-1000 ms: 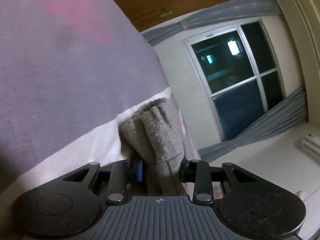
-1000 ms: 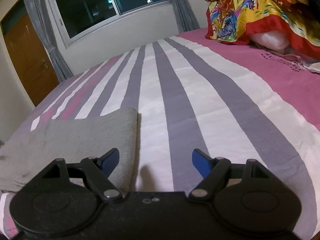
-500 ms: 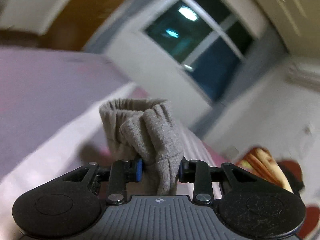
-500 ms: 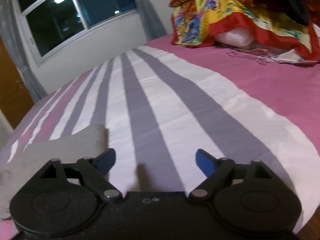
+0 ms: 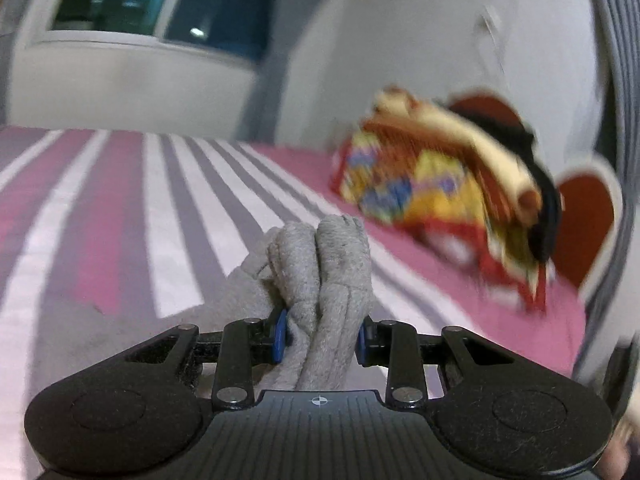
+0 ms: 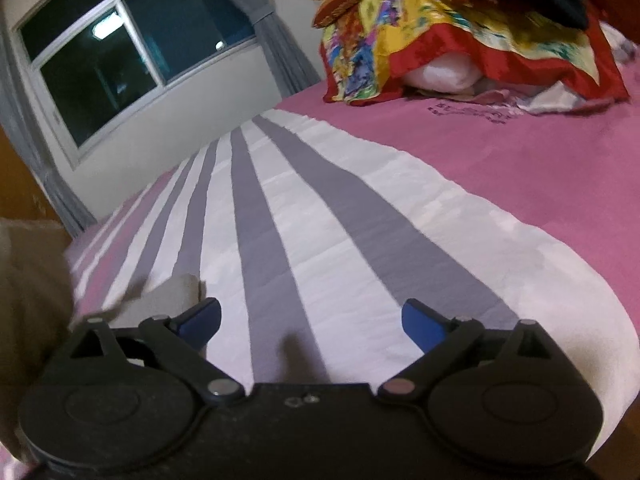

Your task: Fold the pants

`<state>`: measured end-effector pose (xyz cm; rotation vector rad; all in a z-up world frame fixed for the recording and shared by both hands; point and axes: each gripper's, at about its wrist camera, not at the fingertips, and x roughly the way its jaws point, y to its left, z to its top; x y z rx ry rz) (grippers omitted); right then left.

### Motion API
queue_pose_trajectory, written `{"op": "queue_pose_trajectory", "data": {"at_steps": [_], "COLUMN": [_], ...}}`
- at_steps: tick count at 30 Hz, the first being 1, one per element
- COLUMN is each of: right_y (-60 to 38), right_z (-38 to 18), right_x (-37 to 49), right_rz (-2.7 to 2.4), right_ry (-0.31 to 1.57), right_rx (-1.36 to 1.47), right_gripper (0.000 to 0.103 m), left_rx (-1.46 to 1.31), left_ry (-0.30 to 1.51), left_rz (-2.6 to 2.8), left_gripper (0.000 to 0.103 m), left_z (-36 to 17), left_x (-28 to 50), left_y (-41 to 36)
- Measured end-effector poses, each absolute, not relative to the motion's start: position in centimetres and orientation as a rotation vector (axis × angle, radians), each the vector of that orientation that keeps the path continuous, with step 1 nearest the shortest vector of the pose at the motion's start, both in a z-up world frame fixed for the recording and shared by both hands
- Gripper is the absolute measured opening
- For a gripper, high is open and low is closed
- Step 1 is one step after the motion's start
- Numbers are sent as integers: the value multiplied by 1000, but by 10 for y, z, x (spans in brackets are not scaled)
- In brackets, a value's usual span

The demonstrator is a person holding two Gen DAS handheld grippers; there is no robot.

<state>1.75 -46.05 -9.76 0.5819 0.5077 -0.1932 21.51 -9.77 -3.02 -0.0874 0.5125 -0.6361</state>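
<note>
The grey pants [image 5: 320, 268] are bunched between the blue pads of my left gripper [image 5: 320, 334], which is shut on a thick fold of them above the striped bedspread [image 5: 172, 208]; the rest of the cloth trails down to the left. In the right wrist view my right gripper [image 6: 311, 318] is open and empty, low over the bedspread [image 6: 360, 248]. A corner of the grey pants [image 6: 176, 292] lies just beyond its left finger, and a blurred grey mass of cloth fills the far left edge.
A pile of colourful red and yellow bedding [image 6: 460, 28] sits on the pink part of the bed at the right; it also shows in the left wrist view [image 5: 448, 176]. A dark window [image 6: 132, 48] with grey curtains is in the far wall.
My left gripper has swung round with the pants, from facing the window and wall to facing across the bed towards the bedding pile. My right gripper has turned right; less of the pants shows.
</note>
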Motion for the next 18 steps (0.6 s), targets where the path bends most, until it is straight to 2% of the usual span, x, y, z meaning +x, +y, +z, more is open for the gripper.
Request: {"op": "queue_pose_trajectory", "data": {"at_steps": [4, 8, 9, 11, 12, 15, 18], "right_y": [-474, -479, -479, -480, -480, -482, -484], "right_z": [-103, -106, -106, -107, -107, -105, -102], "right_x": [12, 11, 12, 11, 11, 7, -3], "right_rz": [-198, -187, -186, -185, -188, -196, -199], "right_ry": [479, 468, 467, 464, 464, 453, 419], "right_rx": [684, 715, 719, 727, 729, 727, 728], "right_gripper": [98, 98, 98, 98, 98, 98, 98], "left_rx": [43, 139, 158, 180, 151, 114, 35], "left_ry": [559, 661, 680, 694, 701, 665, 578], "left_rz": [-673, -667, -675, -708, -741, -736, -654], "left_gripper": [32, 35, 41, 61, 74, 74, 74], "left_z": [-50, -75, -82, -94, -94, -82, -62], "left_x": [219, 256, 256, 258, 255, 243, 225], "left_y": [-134, -179, -187, -208, -207, -200, -153]}}
